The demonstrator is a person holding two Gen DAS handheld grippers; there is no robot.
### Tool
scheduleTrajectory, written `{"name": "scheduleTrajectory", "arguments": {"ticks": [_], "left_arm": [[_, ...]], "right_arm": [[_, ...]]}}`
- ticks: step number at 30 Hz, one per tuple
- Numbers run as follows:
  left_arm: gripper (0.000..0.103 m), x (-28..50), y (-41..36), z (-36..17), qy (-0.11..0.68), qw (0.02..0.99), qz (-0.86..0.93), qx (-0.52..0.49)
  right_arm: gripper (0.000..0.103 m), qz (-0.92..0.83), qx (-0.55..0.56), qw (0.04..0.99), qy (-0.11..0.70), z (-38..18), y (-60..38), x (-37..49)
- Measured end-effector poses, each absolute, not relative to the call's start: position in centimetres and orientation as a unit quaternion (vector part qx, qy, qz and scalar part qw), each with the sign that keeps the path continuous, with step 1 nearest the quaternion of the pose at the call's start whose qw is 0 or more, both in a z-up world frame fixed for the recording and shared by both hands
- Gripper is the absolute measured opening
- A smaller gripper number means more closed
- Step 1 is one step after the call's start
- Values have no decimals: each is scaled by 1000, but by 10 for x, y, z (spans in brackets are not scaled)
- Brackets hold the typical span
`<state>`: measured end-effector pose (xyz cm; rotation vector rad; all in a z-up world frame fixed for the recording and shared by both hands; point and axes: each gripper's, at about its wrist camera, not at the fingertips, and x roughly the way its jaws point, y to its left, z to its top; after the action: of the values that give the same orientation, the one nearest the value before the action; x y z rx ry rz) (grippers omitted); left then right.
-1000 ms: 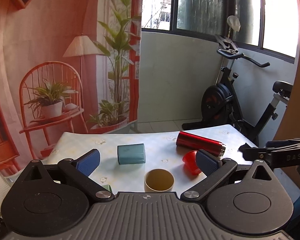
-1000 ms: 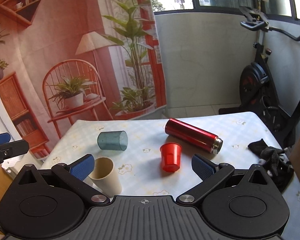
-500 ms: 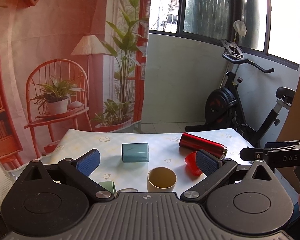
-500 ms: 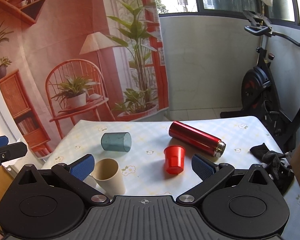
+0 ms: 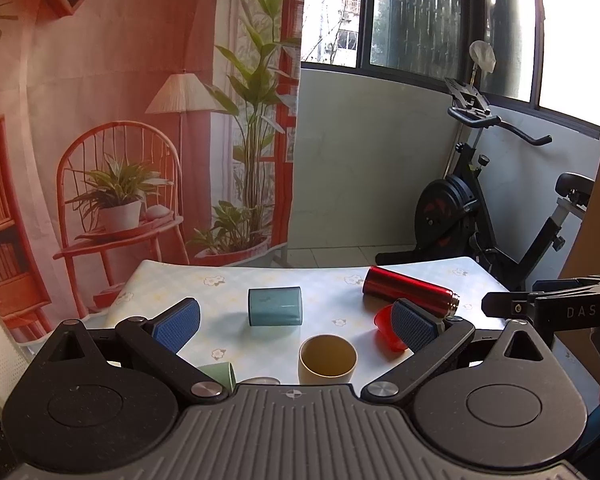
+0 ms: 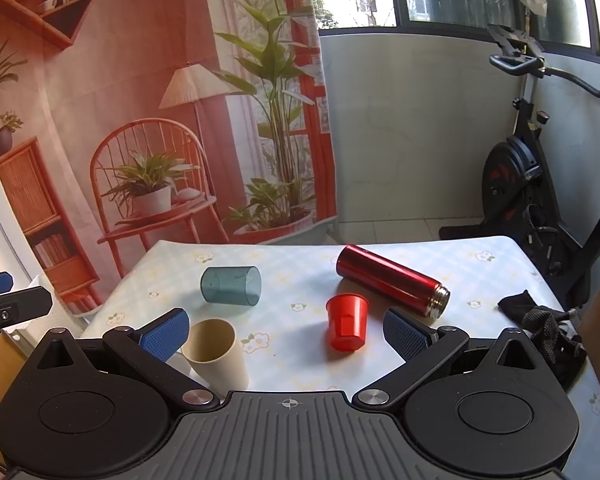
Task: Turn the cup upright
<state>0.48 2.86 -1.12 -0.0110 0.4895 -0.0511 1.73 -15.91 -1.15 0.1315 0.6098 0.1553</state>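
Note:
A teal translucent cup (image 5: 275,306) (image 6: 231,285) lies on its side at the table's middle. A red cup (image 6: 346,322) lies tipped, mouth toward the left camera; in the left wrist view (image 5: 386,326) my finger partly hides it. A beige cup (image 5: 327,365) (image 6: 215,353) stands upright near the front. A green cup (image 5: 219,375) lies on its side at the front left. My left gripper (image 5: 296,322) is open and empty above the front edge. My right gripper (image 6: 286,330) is open and empty, behind the red cup.
A red flask (image 5: 410,290) (image 6: 392,280) lies on its side at the back right. A black cloth (image 6: 540,320) lies at the right edge. An exercise bike (image 5: 480,216) stands beyond the table. The table (image 6: 480,276) has a floral cloth.
Both grippers have drawn back and risen a little, so the table objects sit lower and farther in view. The green cup has come into the left view. Nothing was grasped.

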Motion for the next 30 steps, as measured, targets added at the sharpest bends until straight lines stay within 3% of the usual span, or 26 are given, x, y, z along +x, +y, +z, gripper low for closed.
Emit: {"name": "scheduleTrajectory", "arguments": {"ticks": [30], "left_arm": [[103,2,28,-9,231,973,-31,5]], "right_arm": [[103,77,63,949,301,-13,-159,18]]}}
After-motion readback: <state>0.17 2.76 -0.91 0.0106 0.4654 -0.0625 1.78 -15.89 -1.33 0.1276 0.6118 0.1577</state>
